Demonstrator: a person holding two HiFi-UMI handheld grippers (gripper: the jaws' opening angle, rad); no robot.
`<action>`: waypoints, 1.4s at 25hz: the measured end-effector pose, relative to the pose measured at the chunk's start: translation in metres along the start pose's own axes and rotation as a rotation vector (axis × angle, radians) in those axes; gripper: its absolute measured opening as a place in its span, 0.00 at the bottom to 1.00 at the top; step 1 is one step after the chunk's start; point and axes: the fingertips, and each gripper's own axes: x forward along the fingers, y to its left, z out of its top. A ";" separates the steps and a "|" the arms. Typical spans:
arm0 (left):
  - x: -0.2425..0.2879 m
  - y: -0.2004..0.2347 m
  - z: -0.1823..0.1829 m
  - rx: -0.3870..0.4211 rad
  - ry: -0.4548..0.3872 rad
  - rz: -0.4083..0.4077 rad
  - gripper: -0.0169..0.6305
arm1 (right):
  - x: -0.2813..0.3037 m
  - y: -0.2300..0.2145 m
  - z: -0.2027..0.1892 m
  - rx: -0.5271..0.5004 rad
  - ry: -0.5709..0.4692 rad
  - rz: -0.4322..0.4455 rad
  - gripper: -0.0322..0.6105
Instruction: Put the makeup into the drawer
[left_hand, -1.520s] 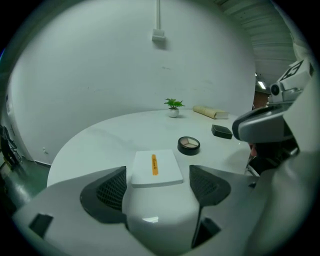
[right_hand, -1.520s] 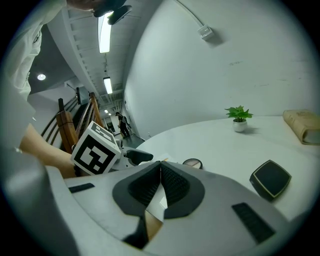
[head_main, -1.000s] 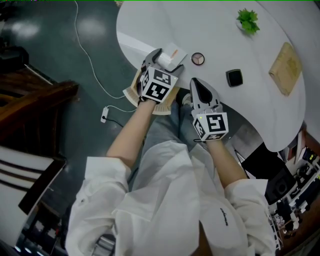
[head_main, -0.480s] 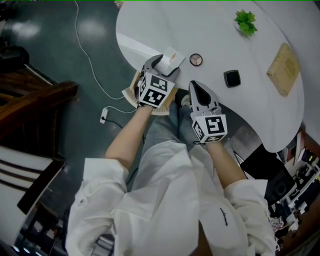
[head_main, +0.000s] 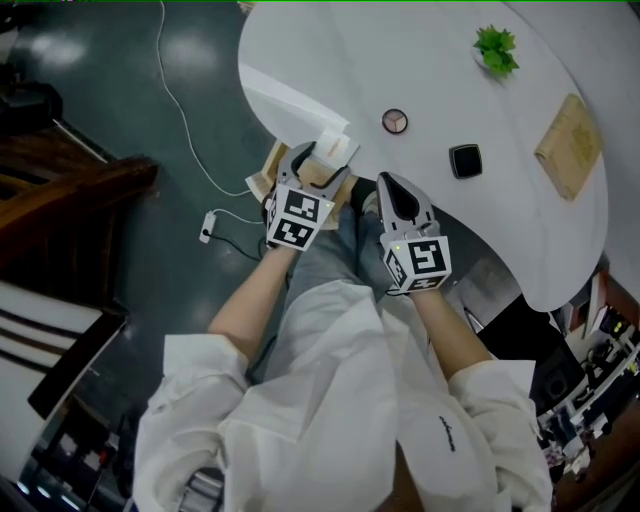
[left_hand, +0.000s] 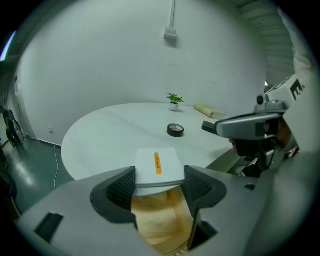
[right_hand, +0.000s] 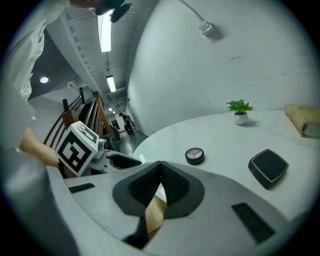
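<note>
At the lower left rim of the white bench, the left gripper, whose jaws have just been closing, is clamped on the sides of a flat white makeup box held over the open wooden drawer. Just right of it, the right gripper hovers with its jaws pressed together on nothing. Farther right, a round compact and a black square compact lie on the bench.

White makeup box above open wooden drawer, round compact, black compact on table
</note>
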 end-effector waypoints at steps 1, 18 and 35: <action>-0.005 -0.002 -0.003 -0.005 -0.002 0.002 0.52 | 0.000 0.002 -0.002 -0.001 0.004 0.006 0.08; -0.064 -0.006 -0.065 -0.031 0.036 0.038 0.52 | 0.010 0.074 -0.069 -0.015 0.149 0.164 0.08; -0.024 -0.006 -0.099 0.088 0.142 -0.042 0.52 | 0.049 0.054 -0.123 0.004 0.237 0.107 0.08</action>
